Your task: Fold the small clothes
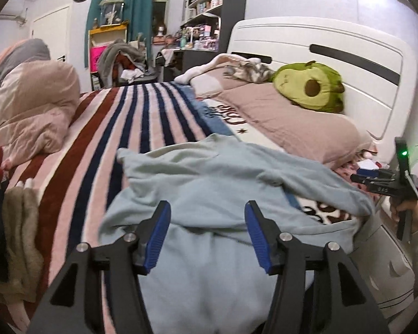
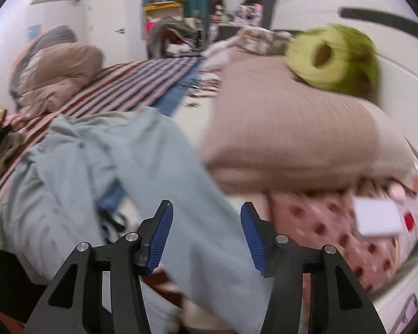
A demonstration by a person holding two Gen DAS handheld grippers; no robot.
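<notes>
A light blue garment lies rumpled on the striped bed cover, near the bed's front edge. My left gripper hovers just above its near part, open, with nothing between the blue pads. In the blurred right wrist view the same garment spreads to the left and runs under my right gripper, which is open and holds nothing. In the left wrist view the right gripper shows at the far right edge, held by a hand, off the garment's right end.
A beige pillow and a green avocado plush lie against the white headboard. A bundled pink duvet sits at the left. Other clothes are piled at the near left. Pink dotted fabric lies right of the pillow.
</notes>
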